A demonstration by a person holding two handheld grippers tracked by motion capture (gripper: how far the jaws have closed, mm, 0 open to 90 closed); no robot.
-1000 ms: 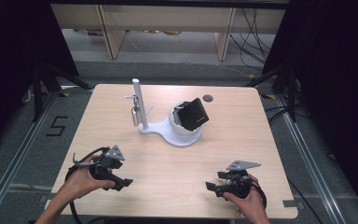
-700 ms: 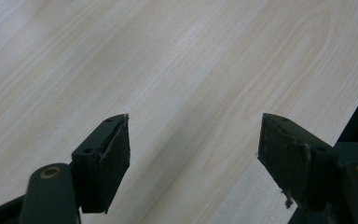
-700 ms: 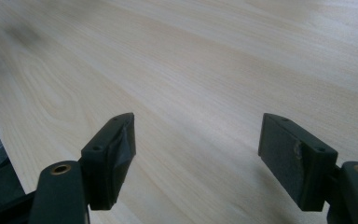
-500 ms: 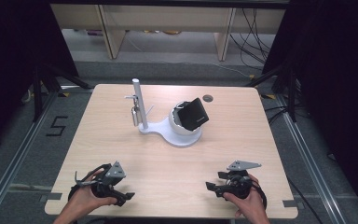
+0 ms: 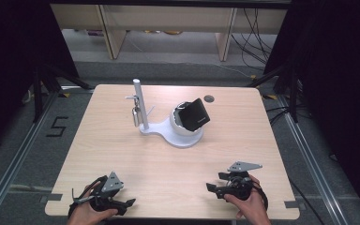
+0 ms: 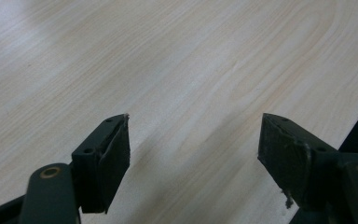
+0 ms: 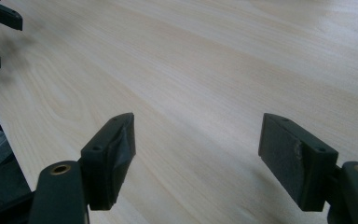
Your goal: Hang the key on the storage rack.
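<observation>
Both grippers are parked at the near edge of the wooden table (image 5: 122, 140), nothing in either one. The left gripper (image 5: 122, 204) sits at the near-left corner, jaws spread wide over bare wood in its own view (image 6: 193, 154). The right gripper (image 5: 214, 183) is near the near-right edge, also spread apart with just tabletop between the jaws (image 7: 198, 154). In the right gripper view the tips of the left gripper poke in at the top left corner.

The closest things to them are well apart, up around the middle of the table: a white stand (image 5: 166, 133) with an upright post (image 5: 139, 105). Its round cup end holds a black boxy object (image 5: 194, 114), tilted and sticking out over the rim, so what's under it in the cup is hidden. A small metal padlock-looking thing (image 5: 134, 115) hangs beside the post, too small to be sure. A little dark round grommet (image 5: 209, 98) sits near the far edge. Both forearms are cut off at the bottom of the high view.
</observation>
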